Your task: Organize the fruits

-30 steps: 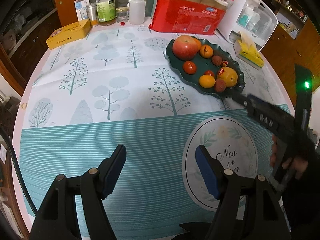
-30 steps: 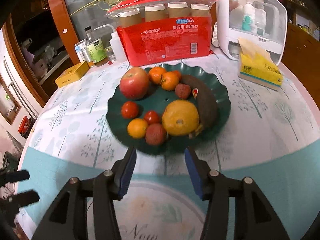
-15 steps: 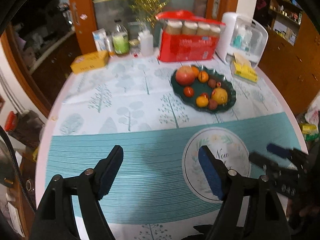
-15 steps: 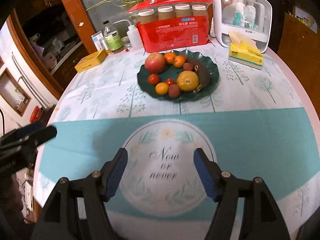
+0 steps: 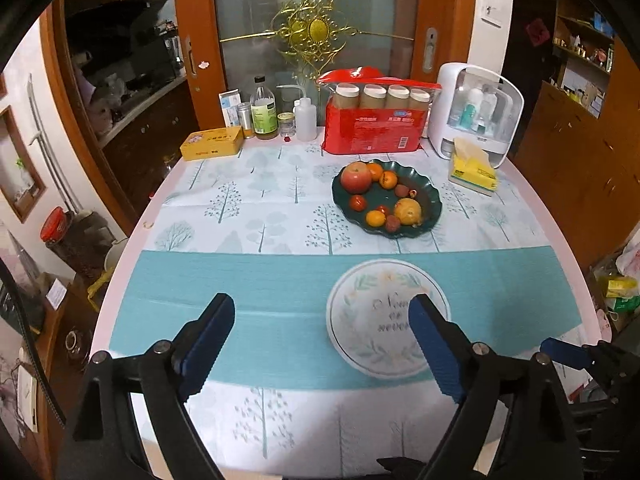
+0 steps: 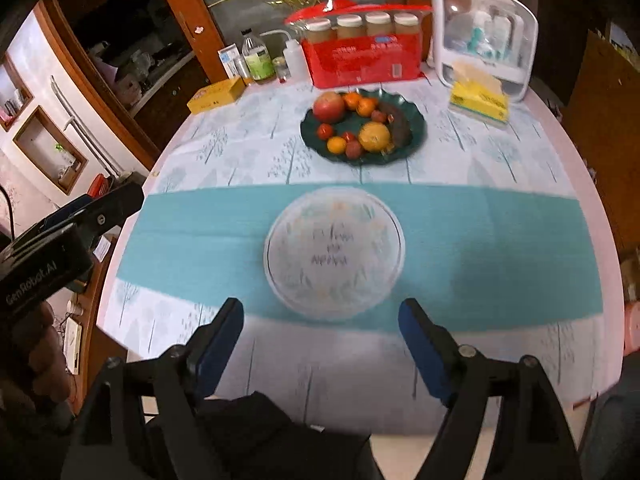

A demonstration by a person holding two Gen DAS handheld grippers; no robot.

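Note:
A dark green scalloped plate [image 5: 430,194] [image 6: 416,136] sits toward the far side of the round table. It holds a red apple [image 5: 356,177] [image 6: 329,107], a yellow pear [image 5: 408,211] [image 6: 374,136], several small oranges, tomatoes and lychees, and a dark long fruit [image 6: 400,126]. My left gripper [image 5: 322,336] hangs high over the near table edge, its jaws opening with nothing between them. My right gripper [image 6: 320,344] is likewise raised near the front edge, jaws opening and empty. Both are far from the plate.
A red pack of paper cups [image 5: 372,130], a white storage box [image 5: 476,116], a yellow tissue pack [image 5: 472,170], a yellow tin [image 5: 212,143] and bottles [image 5: 264,114] line the far edge. A round printed patch [image 6: 334,252] marks the tablecloth's middle.
Both grippers have pulled back from the plate and risen, so the whole table now shows. Their jaws have widened. The fruit on the plate has not moved.

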